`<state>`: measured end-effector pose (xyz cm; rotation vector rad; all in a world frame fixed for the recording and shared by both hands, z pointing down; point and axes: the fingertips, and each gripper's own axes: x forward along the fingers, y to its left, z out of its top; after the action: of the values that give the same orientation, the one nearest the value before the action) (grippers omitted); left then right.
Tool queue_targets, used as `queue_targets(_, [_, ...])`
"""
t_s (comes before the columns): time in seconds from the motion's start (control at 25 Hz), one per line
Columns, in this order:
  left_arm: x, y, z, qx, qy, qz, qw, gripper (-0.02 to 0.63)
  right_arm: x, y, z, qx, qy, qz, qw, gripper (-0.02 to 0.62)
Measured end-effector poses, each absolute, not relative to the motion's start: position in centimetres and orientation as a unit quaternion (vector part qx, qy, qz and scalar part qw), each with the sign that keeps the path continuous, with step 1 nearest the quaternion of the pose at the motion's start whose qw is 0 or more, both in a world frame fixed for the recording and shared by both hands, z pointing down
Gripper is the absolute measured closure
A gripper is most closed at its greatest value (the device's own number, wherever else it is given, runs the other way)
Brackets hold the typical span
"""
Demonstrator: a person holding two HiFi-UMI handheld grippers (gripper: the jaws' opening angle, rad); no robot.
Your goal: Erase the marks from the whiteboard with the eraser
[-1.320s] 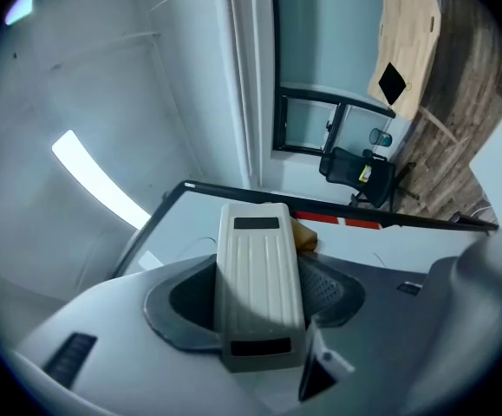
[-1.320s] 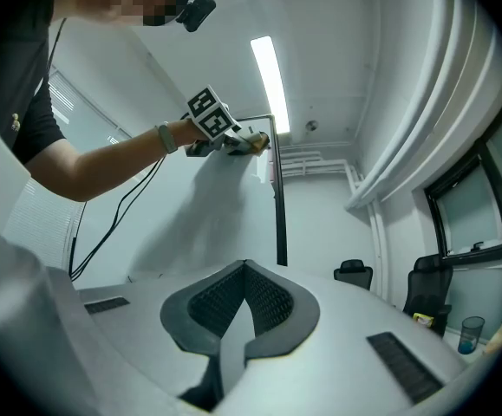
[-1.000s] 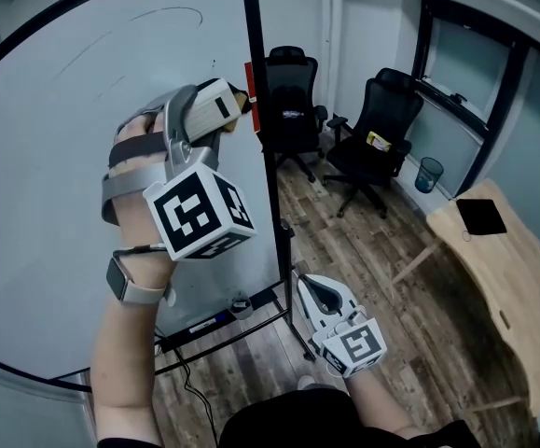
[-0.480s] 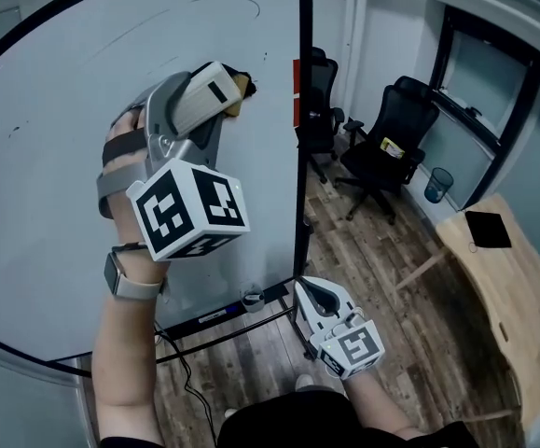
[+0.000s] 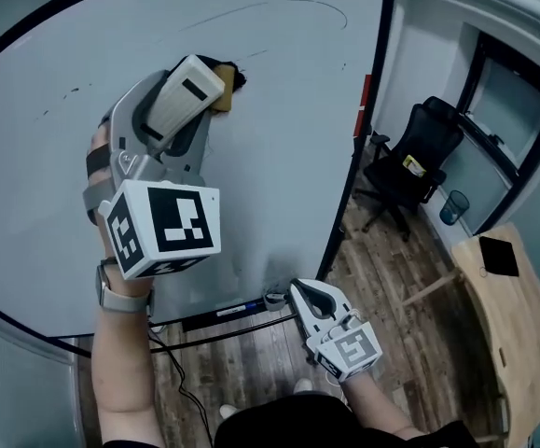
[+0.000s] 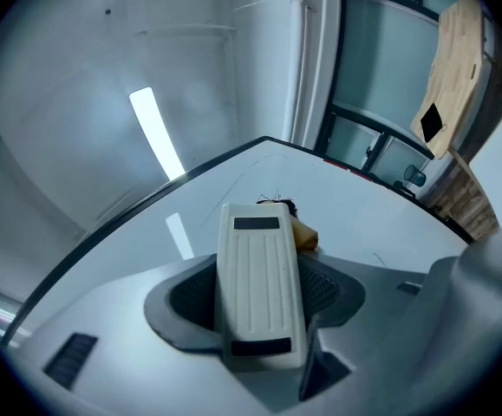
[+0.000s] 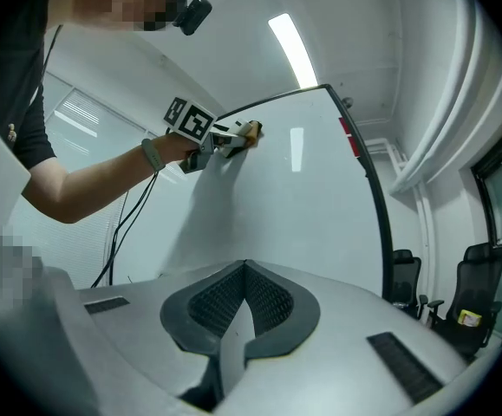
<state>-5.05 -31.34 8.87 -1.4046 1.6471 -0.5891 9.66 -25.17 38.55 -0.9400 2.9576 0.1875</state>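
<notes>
Two tools we hold: our left tool clamps the eraser against the whiteboard at a dark scribble; our right tool hangs low, closed and empty.

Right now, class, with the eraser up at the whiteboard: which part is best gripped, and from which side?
Grip the eraser across its long cream ribbed body, coming from the side away from the whiteboard. The body is narrow and straight-sided, and that approach leaves its yellowish far end free at the board. The left gripper holds it just so.
</notes>
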Motion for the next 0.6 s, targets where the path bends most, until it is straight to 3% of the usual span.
queue_targets(0.6, [-19.4,-23.1,19.5,-0.543,0.731,-0.248,0.332,0.341,-1.9,-21.6,38.8,-0.205,0.977,0.061,0.007,0.569])
